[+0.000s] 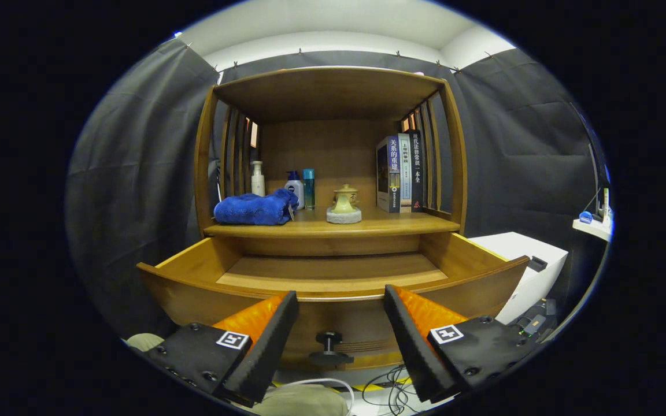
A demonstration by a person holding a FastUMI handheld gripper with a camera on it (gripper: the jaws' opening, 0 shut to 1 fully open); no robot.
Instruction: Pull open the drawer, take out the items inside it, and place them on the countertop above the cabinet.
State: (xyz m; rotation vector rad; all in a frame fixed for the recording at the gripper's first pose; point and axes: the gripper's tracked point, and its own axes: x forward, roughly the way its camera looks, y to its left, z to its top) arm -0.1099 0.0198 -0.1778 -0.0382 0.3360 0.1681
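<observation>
Gripper view
Landmark: curved-front brown wooden drawer (pixel 333 277), pulled out of the slatted wooden cabinet (pixel 333 144); smooth varnished boards, its visible floor bare.
Knob: small dark round knob (pixel 329 341) on the drawer's front face, below its rim.
Gripper (pixel 340 332): fingers spread wide and holding nothing; wedge-shaped pads with a foam-like surface stand in front of the drawer face, one on each side of the knob.
Bench: wooden countertop (pixel 379 222) just above and behind the drawer.
Towel: crumpled fluffy blue towel (pixel 255 209) on the bench, above the drawer's left part.
Bottles: white pump bottle (pixel 258 179), white bottle with blue cap (pixel 294 188) and slim teal bottle (pixel 309 188) behind the towel.
Teapot: small glazed olive teapot (pixel 344 201) on a round grey stone base, above the drawer's middle.
Books: three upright books (pixel 400 172) above the drawer's right part.
White box (pixel 532 260): smooth, angular, right of the drawer.
</observation>
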